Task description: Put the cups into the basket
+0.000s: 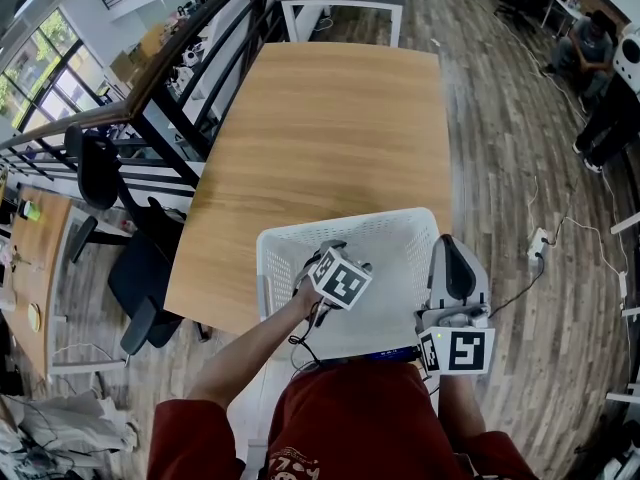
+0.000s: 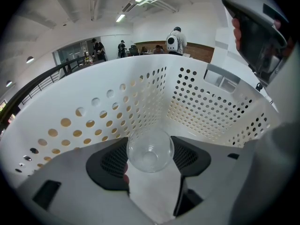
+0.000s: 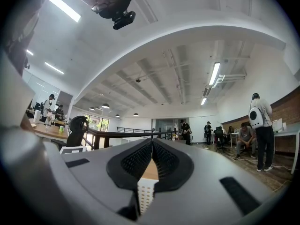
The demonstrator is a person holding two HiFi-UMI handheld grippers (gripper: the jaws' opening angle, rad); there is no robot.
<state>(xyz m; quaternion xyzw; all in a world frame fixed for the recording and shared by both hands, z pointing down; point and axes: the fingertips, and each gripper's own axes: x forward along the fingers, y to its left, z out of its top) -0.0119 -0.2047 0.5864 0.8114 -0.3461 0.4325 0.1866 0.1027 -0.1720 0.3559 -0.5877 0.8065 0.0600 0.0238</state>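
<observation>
- Left gripper [image 2: 150,143]: jaws clamped on the clear cup [image 2: 151,154], which is held inside the white basket [image 2: 93,104].
- Right gripper [image 3: 151,146]: jaws together and empty, just beside the basket's right wall.
- Hazard: if released before it rests on the floor, the light cup may bounce or tip.
- Hazard: a jaw catching the perforated wall could drag the basket off the table's [image 1: 320,118] near edge.

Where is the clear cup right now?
In the left gripper view, the clear cup is held in the left gripper, inside the white basket. The basket sits at the table's near edge in the head view.
</observation>
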